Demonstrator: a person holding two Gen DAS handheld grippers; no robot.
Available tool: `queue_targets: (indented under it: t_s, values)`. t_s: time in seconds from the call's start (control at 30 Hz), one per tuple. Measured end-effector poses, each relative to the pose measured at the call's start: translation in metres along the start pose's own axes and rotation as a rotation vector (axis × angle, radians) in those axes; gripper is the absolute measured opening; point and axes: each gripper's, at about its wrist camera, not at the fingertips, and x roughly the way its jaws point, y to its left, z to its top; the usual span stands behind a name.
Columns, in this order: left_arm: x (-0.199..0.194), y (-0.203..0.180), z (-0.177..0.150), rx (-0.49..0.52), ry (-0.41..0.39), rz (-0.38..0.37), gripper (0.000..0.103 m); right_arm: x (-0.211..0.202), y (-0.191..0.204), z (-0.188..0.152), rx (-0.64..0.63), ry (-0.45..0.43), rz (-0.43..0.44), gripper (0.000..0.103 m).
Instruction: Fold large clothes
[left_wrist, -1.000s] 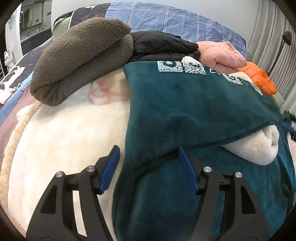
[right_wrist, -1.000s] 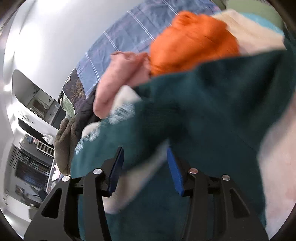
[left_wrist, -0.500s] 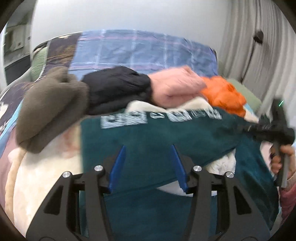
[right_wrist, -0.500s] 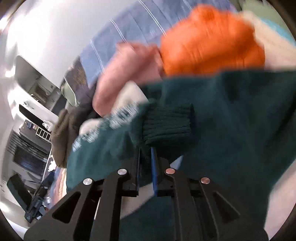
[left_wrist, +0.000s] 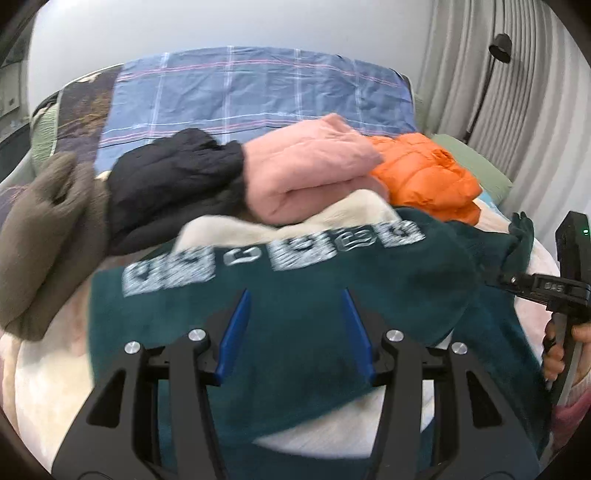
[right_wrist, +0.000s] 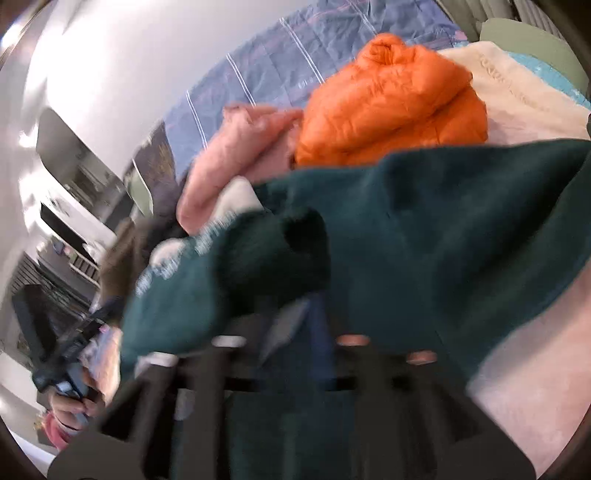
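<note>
A dark green fleece sweatshirt (left_wrist: 303, 295) with white lettering (left_wrist: 273, 251) lies on a cream blanket (left_wrist: 59, 384) on the bed. My left gripper (left_wrist: 291, 332) is open, its blue pads over the sweatshirt body, holding nothing. My right gripper (right_wrist: 295, 325) is shut on the sweatshirt's green sleeve cuff (right_wrist: 288, 251) and holds it lifted; this view is blurred. The right gripper also shows at the right of the left wrist view (left_wrist: 495, 275), with the sleeve (left_wrist: 517, 236) in its tip.
Folded clothes lie behind the sweatshirt: a brown fleece (left_wrist: 48, 236), a black jacket (left_wrist: 173, 184), a pink garment (left_wrist: 310, 173) and an orange puffer jacket (left_wrist: 424, 177). A blue plaid sheet (left_wrist: 251, 92) covers the far bed. Curtains (left_wrist: 517, 92) hang at right.
My right gripper closed on the sleeve cuff and lifted it. My left gripper rose and drew back, narrowed a little, and stays open over the sweatshirt.
</note>
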Motion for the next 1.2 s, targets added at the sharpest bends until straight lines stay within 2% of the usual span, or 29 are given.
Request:
queue_targets:
  t_s: [0.17,0.2,0.23,0.27,0.3,0.33,0.37,0.43,0.5,0.6,0.67,0.73,0.8,0.9,0.97,1.03,1.13,1.17,1.2]
  values:
    - [0.026,-0.040,0.024,0.070,0.013,-0.082,0.054,-0.002,0.029,0.007,-0.102,-0.038,0.051,0.045]
    - [0.042,-0.047,0.022,0.073,0.045,-0.107,0.056,0.007,0.029,0.003,-0.104,-0.015,0.024,0.044]
    - [0.055,-0.050,0.017,0.075,0.082,-0.111,0.057,0.028,0.022,-0.005,-0.095,0.050,-0.052,0.043]
    - [0.075,-0.053,0.007,0.079,0.145,-0.108,0.059,0.041,0.013,-0.012,-0.075,0.108,-0.089,0.036]
    - [0.101,-0.057,-0.013,0.106,0.189,-0.072,0.061,0.061,-0.003,-0.024,-0.033,0.191,-0.116,0.030]
    - [0.107,-0.061,-0.029,0.146,0.125,-0.049,0.061,0.073,-0.018,-0.036,-0.001,0.217,-0.129,0.024]
    - [0.103,-0.062,-0.034,0.157,0.082,-0.053,0.061,0.070,-0.023,-0.040,-0.010,0.169,-0.116,0.013]
    - [0.097,-0.054,-0.030,0.106,0.086,-0.089,0.061,0.062,-0.016,-0.034,-0.032,0.172,-0.115,0.013]
    - [0.097,-0.052,-0.032,0.102,0.082,-0.099,0.061,0.058,-0.015,-0.033,-0.059,0.171,-0.119,0.015]
    - [0.096,-0.056,-0.034,0.117,0.076,-0.079,0.061,0.043,-0.020,-0.028,-0.025,0.172,-0.102,0.016]
    - [0.094,-0.055,-0.035,0.116,0.071,-0.080,0.061,0.021,-0.026,-0.012,-0.013,0.113,-0.116,0.019]
    - [0.093,-0.055,-0.035,0.116,0.068,-0.079,0.061,-0.010,-0.035,0.008,-0.038,0.013,-0.191,0.027]
    - [0.093,-0.055,-0.035,0.118,0.067,-0.078,0.061,-0.039,-0.055,0.035,-0.039,-0.077,-0.326,0.037]
    - [0.093,-0.054,-0.033,0.118,0.064,-0.079,0.061,-0.073,-0.112,0.074,0.081,-0.178,-0.552,0.044]
    - [0.093,-0.054,-0.033,0.119,0.063,-0.079,0.061,-0.089,-0.164,0.094,0.198,-0.197,-0.686,0.056]
    - [0.093,-0.054,-0.033,0.119,0.062,-0.078,0.061,-0.091,-0.198,0.102,0.277,-0.162,-0.715,0.059]
    - [0.093,-0.054,-0.033,0.119,0.062,-0.079,0.061,-0.086,-0.221,0.103,0.292,-0.157,-0.657,0.058]
    - [0.093,-0.054,-0.033,0.119,0.062,-0.079,0.061,-0.091,-0.218,0.102,0.266,-0.179,-0.661,0.036]
    - [0.093,-0.054,-0.033,0.119,0.062,-0.079,0.061,-0.095,-0.217,0.099,0.266,-0.196,-0.631,0.004]
